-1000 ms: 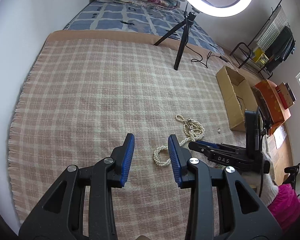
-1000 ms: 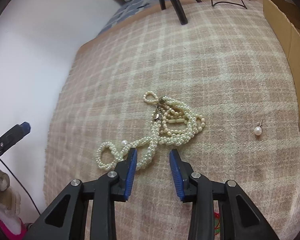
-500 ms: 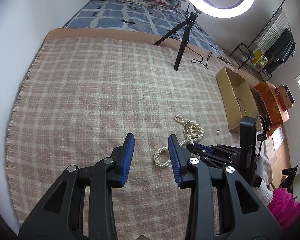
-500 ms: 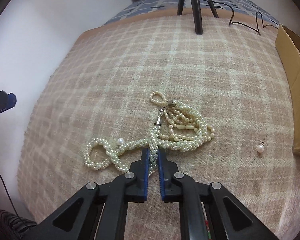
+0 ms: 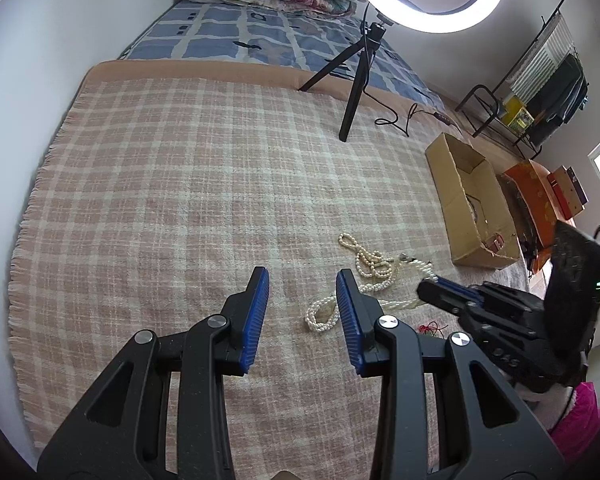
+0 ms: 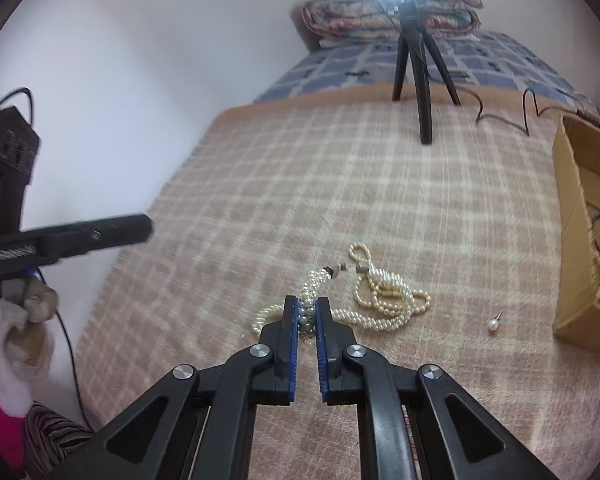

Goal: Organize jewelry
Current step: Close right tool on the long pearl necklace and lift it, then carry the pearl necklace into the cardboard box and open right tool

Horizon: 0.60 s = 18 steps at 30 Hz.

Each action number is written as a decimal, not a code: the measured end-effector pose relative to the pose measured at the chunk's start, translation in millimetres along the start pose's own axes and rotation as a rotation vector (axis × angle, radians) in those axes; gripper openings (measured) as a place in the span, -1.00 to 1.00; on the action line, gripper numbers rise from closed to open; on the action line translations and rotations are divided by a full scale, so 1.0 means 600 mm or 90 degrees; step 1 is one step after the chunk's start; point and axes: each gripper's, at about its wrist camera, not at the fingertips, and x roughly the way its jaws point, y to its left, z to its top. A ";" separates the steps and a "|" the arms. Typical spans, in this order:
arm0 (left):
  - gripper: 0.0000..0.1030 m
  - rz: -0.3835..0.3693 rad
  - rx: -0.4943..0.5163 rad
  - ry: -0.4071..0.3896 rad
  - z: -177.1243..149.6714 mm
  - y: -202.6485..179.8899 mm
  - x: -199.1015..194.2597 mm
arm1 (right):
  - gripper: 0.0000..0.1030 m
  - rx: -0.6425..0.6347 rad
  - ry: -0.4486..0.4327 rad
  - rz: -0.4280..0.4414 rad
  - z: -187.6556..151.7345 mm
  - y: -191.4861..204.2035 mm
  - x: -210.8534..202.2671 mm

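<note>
My right gripper [image 6: 307, 310] is shut on a multi-strand pearl necklace [image 6: 314, 284] and lifts part of it off the checked blanket [image 6: 340, 184]. In the left wrist view the right gripper [image 5: 432, 286] holds the same necklace [image 5: 418, 270]. A thinner pearl strand [image 6: 388, 294] lies coiled just right of it; in the left wrist view this strand [image 5: 370, 264] lies beyond the necklace. A single pearl earring [image 6: 493, 323] lies further right. My left gripper [image 5: 302, 294] is open and empty above the blanket, left of the pearls.
An open cardboard box [image 6: 580, 216] stands at the blanket's right edge with some jewelry inside; it also shows in the left wrist view [image 5: 470, 196]. A ring-light tripod [image 6: 420, 68] with its cable [image 6: 512, 114] stands at the far side. A wall runs along the left.
My right gripper closed on the multi-strand necklace and has raised it, pulling the strands up and away from the coiled strand. My left gripper stayed open and hardly moved.
</note>
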 end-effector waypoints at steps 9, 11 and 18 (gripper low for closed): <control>-0.33 -0.008 0.011 0.002 0.004 -0.023 0.012 | -0.89 0.015 -0.072 0.018 0.010 -0.014 -0.093; -0.33 -0.006 0.017 0.005 0.004 -0.031 0.018 | -0.89 0.017 -0.081 0.014 0.009 -0.021 -0.106; -0.33 -0.017 0.020 0.012 0.008 -0.057 0.036 | -0.89 0.033 -0.123 0.002 0.011 -0.056 -0.165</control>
